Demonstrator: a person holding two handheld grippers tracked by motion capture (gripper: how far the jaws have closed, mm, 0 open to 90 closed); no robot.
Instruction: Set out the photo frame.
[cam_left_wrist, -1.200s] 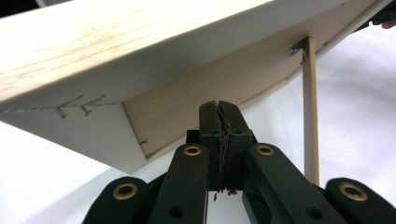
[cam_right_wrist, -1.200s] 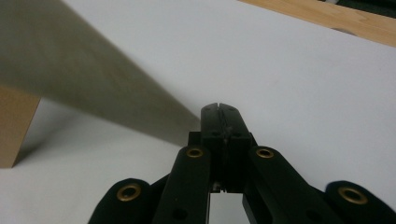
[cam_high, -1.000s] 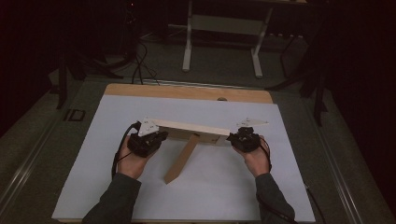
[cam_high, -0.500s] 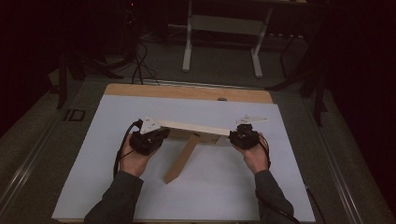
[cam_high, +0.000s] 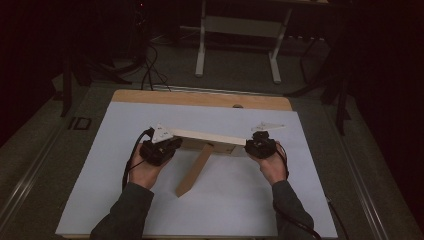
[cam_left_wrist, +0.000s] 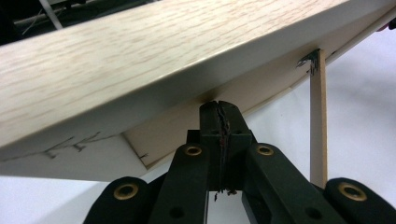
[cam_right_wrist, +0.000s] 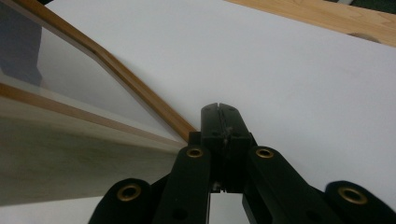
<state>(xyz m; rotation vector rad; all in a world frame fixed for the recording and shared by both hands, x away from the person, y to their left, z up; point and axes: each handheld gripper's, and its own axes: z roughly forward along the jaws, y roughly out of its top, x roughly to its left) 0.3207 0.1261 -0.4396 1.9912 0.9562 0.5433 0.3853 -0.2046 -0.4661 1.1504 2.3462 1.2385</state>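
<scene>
Wooden shelf board (cam_high: 207, 136) sits propped between your left tongs (cam_high: 167, 145) and right tongs (cam_high: 256, 145), both pressed together, pinching nothing; any nudge could topple it.

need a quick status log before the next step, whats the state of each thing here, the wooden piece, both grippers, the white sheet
pale wooden board with a leg panel: lifted at both ends, the leg slanting down to the sheet
left gripper: jaws shut, tips under the board's left end
right gripper: jaws shut, beside the board's right end
white sheet: flat on the wooden table
</scene>
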